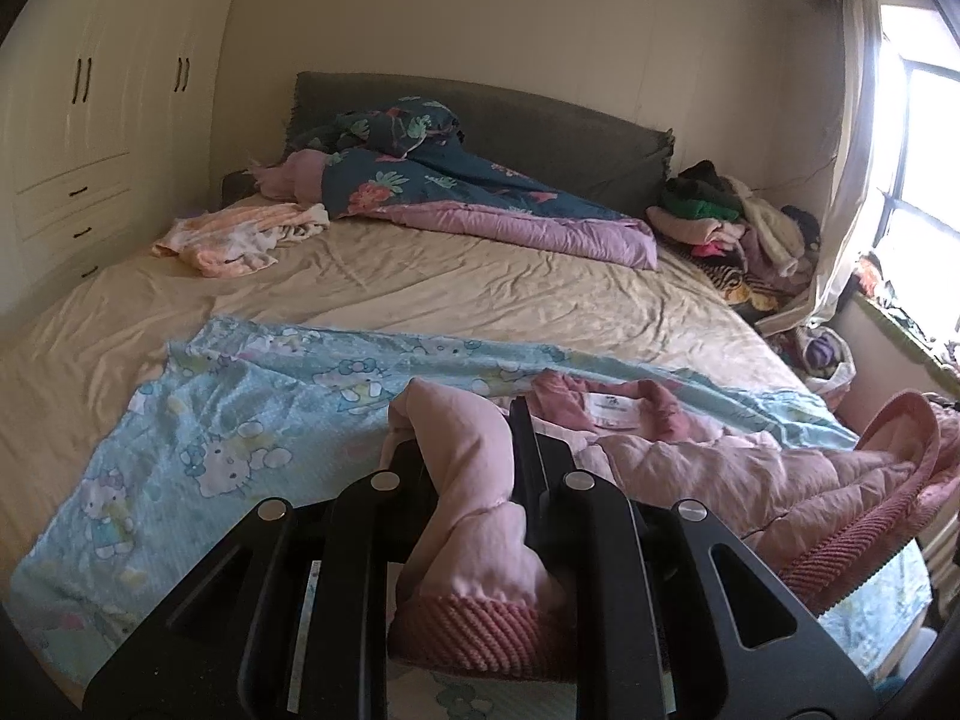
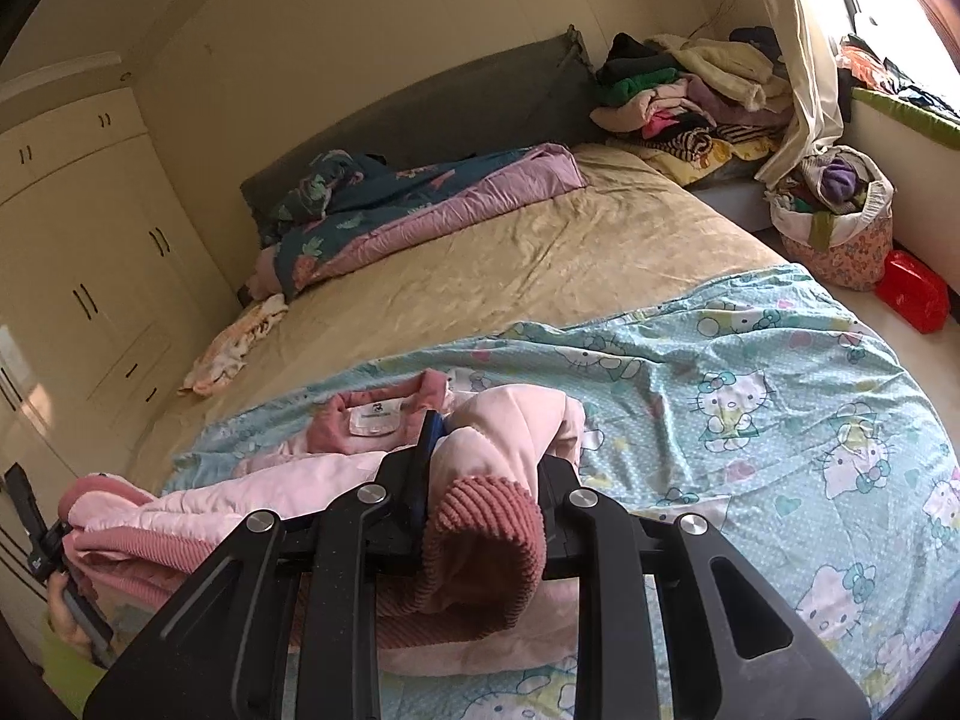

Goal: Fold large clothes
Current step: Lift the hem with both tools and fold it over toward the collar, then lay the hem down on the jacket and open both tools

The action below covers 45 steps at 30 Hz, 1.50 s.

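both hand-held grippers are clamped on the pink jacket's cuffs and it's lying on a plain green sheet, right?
Not quite: the sheet is light blue with a cartoon cat print, as the right wrist view shows. Both hand-held grippers are indeed shut on the pink jacket at its cuffs.

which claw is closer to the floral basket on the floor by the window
Right. The right claw grips a jacket cuff on the basket's side; the left claw holds the far cuff.

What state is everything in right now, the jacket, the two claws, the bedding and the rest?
Pink jacket: lying on the cartoon sheet, both cuffs clamped.
Left gripper: shut on a sleeve.
Right gripper: shut on the other sleeve.
Cartoon sheet: spread flat, slightly wrinkled.
Quilt: bunched by the headboard.
Clothes pile: unfolded heap.
Wardrobe: doors closed.
Basket: full.
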Motion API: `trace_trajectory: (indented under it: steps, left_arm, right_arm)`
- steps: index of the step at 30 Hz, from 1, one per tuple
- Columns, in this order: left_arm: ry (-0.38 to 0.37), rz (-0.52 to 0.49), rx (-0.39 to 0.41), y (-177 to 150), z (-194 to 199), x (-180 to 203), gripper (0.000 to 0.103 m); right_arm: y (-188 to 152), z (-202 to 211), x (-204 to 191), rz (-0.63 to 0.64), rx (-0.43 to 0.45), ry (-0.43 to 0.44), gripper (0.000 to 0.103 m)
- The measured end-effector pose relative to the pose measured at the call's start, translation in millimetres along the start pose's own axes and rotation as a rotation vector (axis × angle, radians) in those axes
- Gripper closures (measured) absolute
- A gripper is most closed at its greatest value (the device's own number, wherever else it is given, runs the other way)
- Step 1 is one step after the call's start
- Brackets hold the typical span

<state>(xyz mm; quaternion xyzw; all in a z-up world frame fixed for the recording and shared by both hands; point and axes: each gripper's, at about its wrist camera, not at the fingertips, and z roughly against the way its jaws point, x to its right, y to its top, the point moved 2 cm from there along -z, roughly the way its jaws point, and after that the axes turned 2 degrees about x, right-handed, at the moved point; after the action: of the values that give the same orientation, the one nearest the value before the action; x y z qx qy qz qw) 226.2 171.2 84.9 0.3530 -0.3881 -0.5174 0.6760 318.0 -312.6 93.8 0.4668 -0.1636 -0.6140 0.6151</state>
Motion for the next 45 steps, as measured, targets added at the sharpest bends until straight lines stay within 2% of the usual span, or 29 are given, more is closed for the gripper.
trace_trajectory:
  steps: [9, 13, 15, 18, 20, 22, 24, 27, 30, 33, 36, 39, 41, 43, 45]
  left_arm:
    - [0.055, -0.027, -0.016, -10, -36, -2, 0.091]
    - [0.066, -0.028, -0.021, -14, -45, -2, 0.091]
    - [0.069, -0.027, -0.023, -15, -50, -2, 0.091]
    - [0.071, -0.024, -0.026, -16, -57, -4, 0.091]
    - [0.068, -0.019, -0.027, -17, -60, -4, 0.091]
    - [0.063, -0.011, -0.025, -18, -63, -5, 0.091]
    - [0.056, -0.001, -0.024, -18, -67, -6, 0.090]
    - [0.045, 0.010, -0.025, -18, -72, -5, 0.088]
    - [0.035, 0.020, -0.025, -16, -76, -4, 0.083]
    - [0.011, 0.033, -0.023, -14, -78, -2, 0.075]
    - [-0.017, 0.021, -0.014, -13, -78, 4, 0.062]
    - [-0.051, 0.025, -0.020, -12, -77, 8, 0.047]
    - [-0.080, 0.028, -0.017, -10, -73, 10, 0.028]
    - [-0.049, 0.008, 0.017, -6, -62, 11, 0.014]
    - [-0.021, -0.012, 0.051, -1, -52, 10, 0.012]
  right_arm:
    - [2, -43, 11, 0.004, -0.048, -0.020, 0.080]
    - [0, -62, 18, -0.016, -0.071, -0.008, 0.076]
    - [-1, -69, 21, -0.032, -0.081, 0.010, 0.071]
    - [-1, -77, 29, -0.087, -0.091, 0.072, 0.055]
    - [0, -76, 35, -0.154, -0.080, 0.138, 0.016]
    - [1, -69, 39, -0.196, -0.023, 0.172, 0.014]
    - [0, -67, 40, -0.187, -0.002, 0.199, 0.014]
    - [-8, -74, 38, -0.113, -0.015, 0.131, 0.014]
    - [-26, -91, 33, -0.029, -0.069, 0.050, 0.013]
    - [-45, -112, 29, 0.041, -0.117, -0.011, 0.014]
    - [-61, -131, 28, 0.063, -0.155, -0.032, 0.013]
    - [-70, -142, 27, 0.074, -0.166, -0.042, 0.013]
    - [-72, -144, 27, 0.079, -0.158, -0.050, 0.013]
    - [-72, -145, 28, 0.086, -0.152, -0.052, 0.013]
    - [-70, -145, 29, 0.088, -0.151, -0.056, 0.013]
